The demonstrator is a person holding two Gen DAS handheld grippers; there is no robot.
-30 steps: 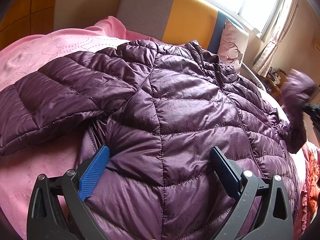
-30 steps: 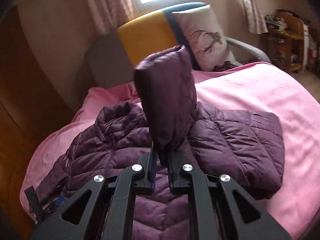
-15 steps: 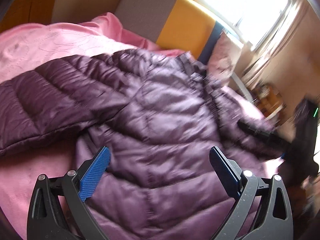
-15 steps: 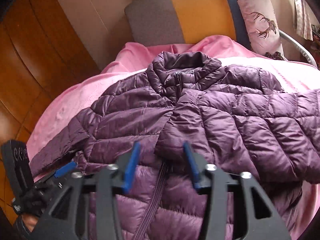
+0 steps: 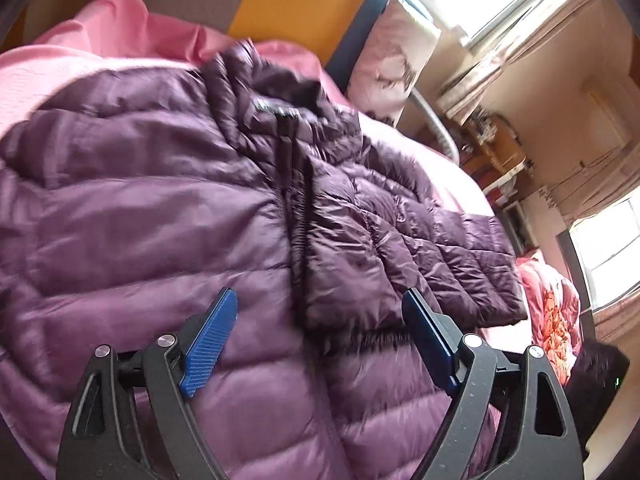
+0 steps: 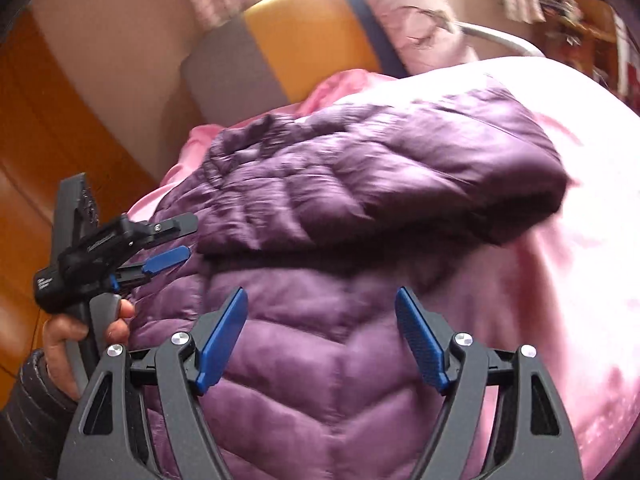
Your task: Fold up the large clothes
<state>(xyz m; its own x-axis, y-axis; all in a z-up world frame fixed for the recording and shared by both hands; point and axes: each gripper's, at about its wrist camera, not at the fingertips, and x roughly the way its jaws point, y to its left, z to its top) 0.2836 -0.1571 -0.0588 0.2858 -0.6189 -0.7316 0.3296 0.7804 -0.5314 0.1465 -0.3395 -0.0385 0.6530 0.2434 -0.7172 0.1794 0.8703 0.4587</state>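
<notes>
I have the purple quilted down jacket [image 5: 168, 208] spread front-up on the bed, collar toward the headboard [image 6: 280, 44], its body covering most of the pink bedspread [image 6: 580, 240]. One sleeve [image 6: 400, 168] already lies folded across the chest, so I judge I am at the sleeve-folding step, with the other sleeve or the side panels to come.

My left hand-held gripper [image 5: 320, 320] hovers over the lower front with its jaws spread wide and nothing between them. My right hand-held gripper [image 6: 320, 320] is likewise wide open and empty above the hem area.

Next I need an edge to pinch, probably the far sleeve or the hem, closing on a firm bunch since the shell looks slippery and puffy.

Both views are motion-blurred. The hem and the other sleeve's cuff are cut off, and I cannot see the foot edge of the bed.
</notes>
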